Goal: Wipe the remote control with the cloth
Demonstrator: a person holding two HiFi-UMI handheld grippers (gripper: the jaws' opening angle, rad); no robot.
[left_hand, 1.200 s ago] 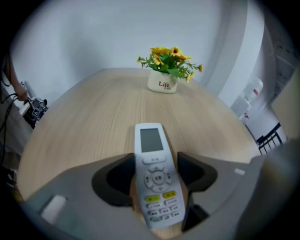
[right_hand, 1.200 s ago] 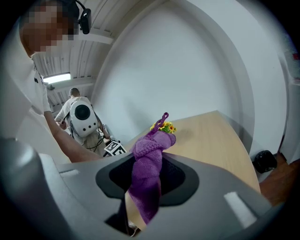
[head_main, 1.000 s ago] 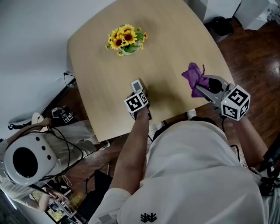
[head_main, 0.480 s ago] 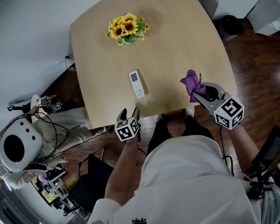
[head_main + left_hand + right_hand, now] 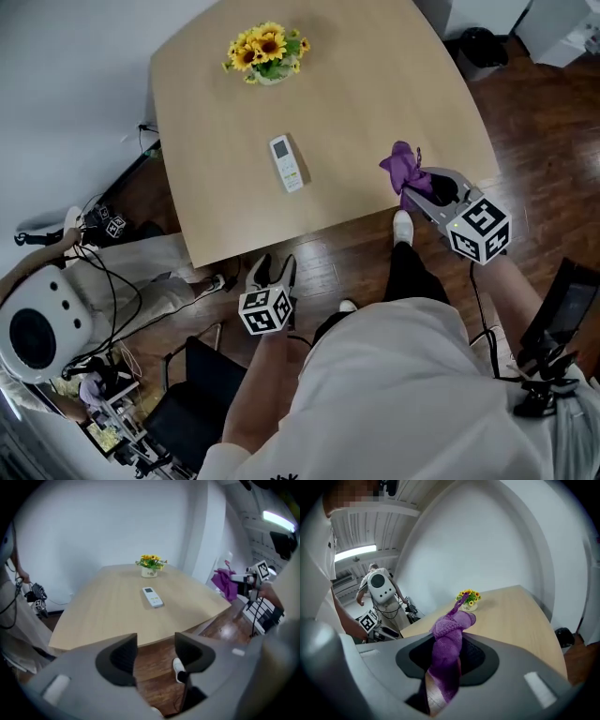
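The white remote control [image 5: 286, 163] [image 5: 153, 596] lies flat in the middle of the tan table [image 5: 375, 84], with neither gripper touching it. My left gripper [image 5: 273, 272] [image 5: 156, 651] hangs open and empty below the table's near edge, over the wooden floor. My right gripper [image 5: 419, 192] [image 5: 447, 656] is shut on the purple cloth [image 5: 405, 167] [image 5: 447, 644] by the table's right edge. The cloth bunches up above the jaws.
A small pot of sunflowers [image 5: 262, 49] [image 5: 151, 564] stands at the far side of the table. A white round-headed machine [image 5: 42, 328] with cables sits on the floor at the left. The person's shoe [image 5: 402, 225] is under the table's near edge.
My left gripper has let go of the remote, left it on the table and pulled back off the near edge. The right gripper has barely moved with the cloth.
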